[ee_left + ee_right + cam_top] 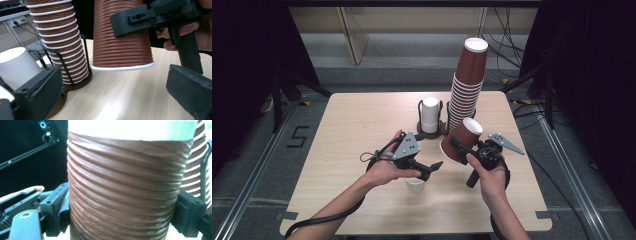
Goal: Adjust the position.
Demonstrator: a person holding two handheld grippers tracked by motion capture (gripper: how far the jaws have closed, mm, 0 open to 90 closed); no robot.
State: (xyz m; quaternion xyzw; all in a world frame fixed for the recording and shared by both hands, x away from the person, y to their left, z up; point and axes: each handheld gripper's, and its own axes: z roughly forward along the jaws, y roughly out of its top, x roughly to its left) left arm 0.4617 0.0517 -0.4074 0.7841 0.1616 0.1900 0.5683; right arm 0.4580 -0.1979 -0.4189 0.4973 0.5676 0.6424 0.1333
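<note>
Brown cup [463,140] over pale wood table [362,120] — grey floor [257,150].

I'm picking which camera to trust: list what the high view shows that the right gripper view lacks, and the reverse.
High view: the white cup stack in its holder, a small white cup under the left gripper, and the table's edges.
Right gripper view: the right gripper's pads pressing the brown cup's ribbed wall on both sides.
Both: that brown cup and the tall brown stack.
</note>
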